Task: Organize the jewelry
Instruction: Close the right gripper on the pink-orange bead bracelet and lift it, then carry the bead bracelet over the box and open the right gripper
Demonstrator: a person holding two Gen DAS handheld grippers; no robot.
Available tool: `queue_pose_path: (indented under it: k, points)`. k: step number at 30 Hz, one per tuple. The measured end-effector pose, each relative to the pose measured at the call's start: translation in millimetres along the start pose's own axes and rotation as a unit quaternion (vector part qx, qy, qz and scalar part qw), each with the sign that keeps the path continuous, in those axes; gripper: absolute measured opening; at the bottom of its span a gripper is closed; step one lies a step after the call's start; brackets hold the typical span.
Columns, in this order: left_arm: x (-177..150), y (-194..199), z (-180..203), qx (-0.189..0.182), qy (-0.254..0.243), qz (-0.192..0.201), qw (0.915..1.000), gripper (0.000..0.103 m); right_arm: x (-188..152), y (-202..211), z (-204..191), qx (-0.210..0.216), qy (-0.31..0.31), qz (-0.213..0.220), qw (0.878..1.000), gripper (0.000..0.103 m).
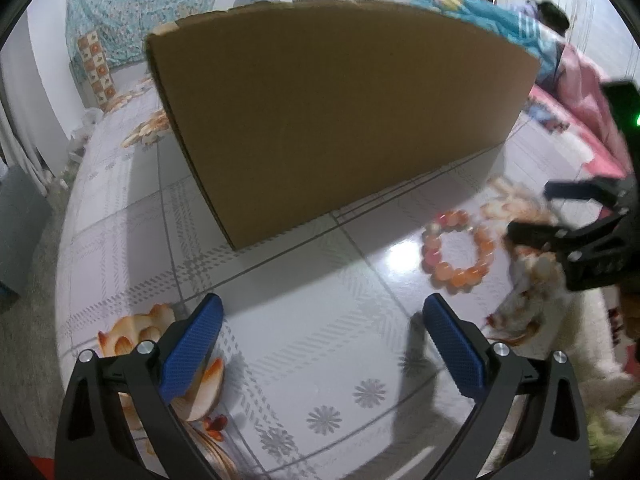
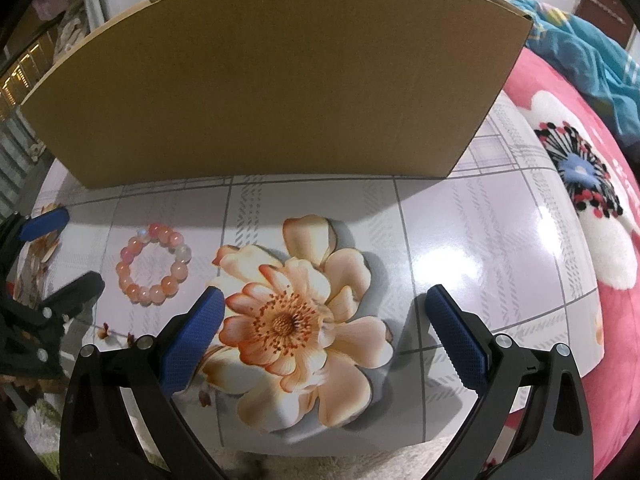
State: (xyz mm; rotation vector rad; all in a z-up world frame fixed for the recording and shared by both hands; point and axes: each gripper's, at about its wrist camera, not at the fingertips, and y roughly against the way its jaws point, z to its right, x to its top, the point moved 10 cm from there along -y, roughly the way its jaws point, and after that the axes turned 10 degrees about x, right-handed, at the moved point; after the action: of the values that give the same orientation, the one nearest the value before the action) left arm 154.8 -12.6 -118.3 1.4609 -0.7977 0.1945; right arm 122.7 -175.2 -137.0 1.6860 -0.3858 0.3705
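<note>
**Inspector A:** The position of the task's item is to be recorded. A beaded bracelet [image 2: 153, 264], made of pink and orange beads, is seen lying flat on the glossy, flower-printed counter [image 2: 500, 240], in front of the cardboard box [image 2: 272, 80] and apart from it. Nothing is touching it.

**Inspector B:** Confirmed from the left wrist view, where the bracelet [image 1: 458, 254] is found ahead and to the right of the left hand-held gripper [image 1: 322, 344]. That gripper is noted as released: its blue pads are spread wide, with bare counter [image 1: 300, 320] between them and nothing held.

**Inspector A:** The right hand-held gripper [image 2: 324, 340] is likewise recorded as released, its fingers well apart above the printed flower. The bracelet lies to its left, nearer the left hand-held gripper's fingers [image 2: 44, 218], which appear at that view's edge.

**Inspector B:** In the left view the right hand-held gripper [image 1: 536, 212] is seen just beside the bracelet, blurred, so contact cannot be told.

**Inspector A:** On placement: the box is stood upright at the back of the counter, its opening not visible. It is judged to be the intended container, kept close behind the item so the carry is short.

**Inspector B:** Both grippers are judged to be held open because no grasp has yet been made. The bracelet, lying flat as a closed ring, is judged best taken by pinching one side of the bead string.
</note>
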Motion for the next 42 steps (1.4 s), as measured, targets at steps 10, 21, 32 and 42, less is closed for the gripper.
queue_pose_path:
  k: [10, 21, 32, 42]
  points:
    - [15.3, 25.8, 22.4, -0.089, 0.012, 0.042, 0.9951, 0.052, 12.6, 14.3, -55.8, 0.080, 0.059, 0.040, 0.994, 0.072]
    - [20.4, 12.2, 59.1, -0.122, -0.029, 0.030, 0.9917, 0.026, 24.7, -0.8, -57.2, 0.117, 0.042, 0.032, 0.992, 0.025]
    - [22.9, -2.2, 67.5, -0.103, -0.050, 0.019, 0.9933, 0.009, 21.8, 0.6, -70.0, 0.137, 0.071, 0.028, 0.988, 0.007]
    - [32.8, 25.9, 69.2, -0.108, -0.054, 0.047, 0.9916, 0.009, 21.4, 29.4, -56.2, 0.155, 0.044, 0.053, 0.985, 0.007]
